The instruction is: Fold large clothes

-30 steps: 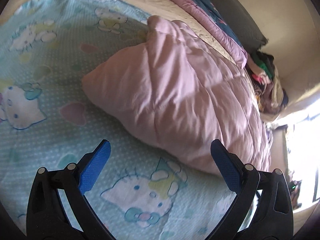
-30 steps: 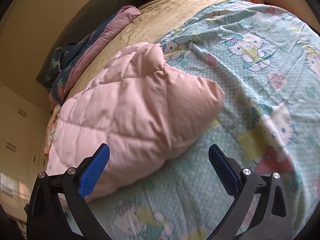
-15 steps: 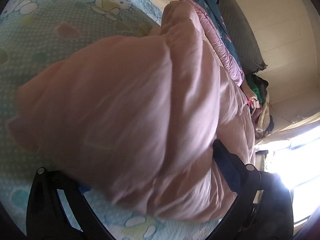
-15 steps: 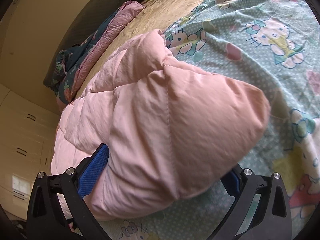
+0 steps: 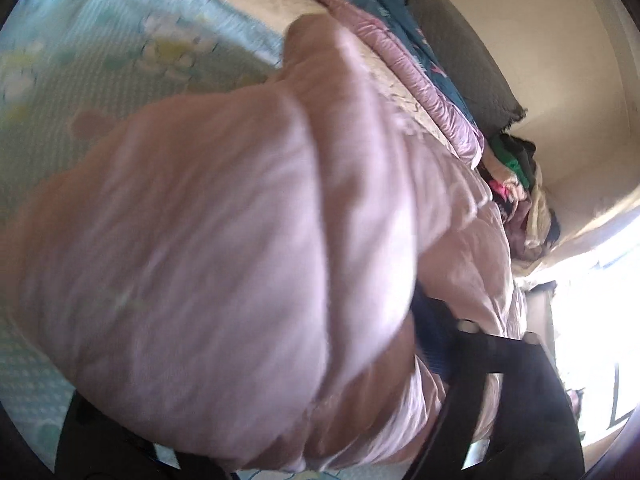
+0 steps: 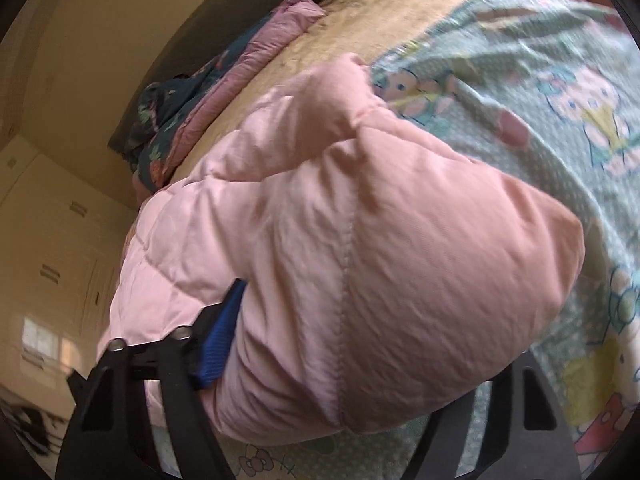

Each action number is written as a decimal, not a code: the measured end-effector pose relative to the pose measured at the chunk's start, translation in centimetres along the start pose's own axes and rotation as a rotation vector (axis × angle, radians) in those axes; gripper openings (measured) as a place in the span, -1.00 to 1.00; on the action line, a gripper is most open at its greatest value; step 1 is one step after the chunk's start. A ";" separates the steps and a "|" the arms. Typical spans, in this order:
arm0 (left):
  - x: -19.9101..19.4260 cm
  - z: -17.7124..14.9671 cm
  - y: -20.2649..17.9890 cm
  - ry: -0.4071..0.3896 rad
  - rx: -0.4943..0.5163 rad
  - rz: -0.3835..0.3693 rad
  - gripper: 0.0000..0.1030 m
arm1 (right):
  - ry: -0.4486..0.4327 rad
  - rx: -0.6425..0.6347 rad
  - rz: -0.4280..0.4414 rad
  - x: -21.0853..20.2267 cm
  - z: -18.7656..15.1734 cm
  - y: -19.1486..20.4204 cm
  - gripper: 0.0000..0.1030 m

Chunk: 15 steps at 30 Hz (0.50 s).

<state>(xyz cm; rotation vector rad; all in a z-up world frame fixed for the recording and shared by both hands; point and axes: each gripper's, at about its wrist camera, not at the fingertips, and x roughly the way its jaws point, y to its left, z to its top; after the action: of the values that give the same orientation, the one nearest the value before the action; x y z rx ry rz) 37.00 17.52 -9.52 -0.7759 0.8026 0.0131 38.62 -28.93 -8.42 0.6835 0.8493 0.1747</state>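
A puffy pink quilted jacket lies on a bed and fills most of the left wrist view; it also fills the right wrist view. My left gripper has closed in on a thick fold of it; only the right blue pad shows, the left finger is buried under fabric. My right gripper also squeezes a thick fold; its left blue pad presses into the fabric, the right finger is hidden behind the bulge.
The bed has a light blue cartoon-cat sheet and a beige cover. A dark floral and mauve quilt lies along the far edge. A heap of clothes sits by the wall. White cupboards stand at left.
Both grippers moved forward onto the jacket from open above the sheet, and their jaws have narrowed around bunched fabric. The jacket now bulges up between the fingers.
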 end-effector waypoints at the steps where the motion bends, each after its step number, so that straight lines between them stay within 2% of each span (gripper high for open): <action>1: -0.3 0.0 -0.7 -0.011 0.030 0.015 0.07 | -0.012 -0.028 -0.006 -0.3 -0.1 0.5 0.10; 3: -1.1 -0.2 -2.1 -0.036 0.099 0.043 -0.14 | -0.039 -0.099 -0.035 -0.9 -0.3 1.8 -0.06; 6: -2.0 -0.3 -3.3 -0.048 0.166 0.067 -0.26 | -0.066 -0.194 -0.084 -1.4 -0.6 3.6 -0.20; 9: -2.5 -0.2 -4.1 -0.058 0.218 0.080 -0.32 | -0.092 -0.287 -0.120 -2.0 -0.8 5.5 -0.26; 15: -3.5 -0.8 -6.0 -0.090 0.313 0.091 -0.38 | -0.128 -0.405 -0.131 -3.8 -1.4 8.0 -0.32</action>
<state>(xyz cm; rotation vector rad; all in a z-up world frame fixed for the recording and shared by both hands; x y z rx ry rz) 35.80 13.58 -3.87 -0.4397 0.7320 0.0037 36.03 -23.61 -1.74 0.2560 0.7051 0.1766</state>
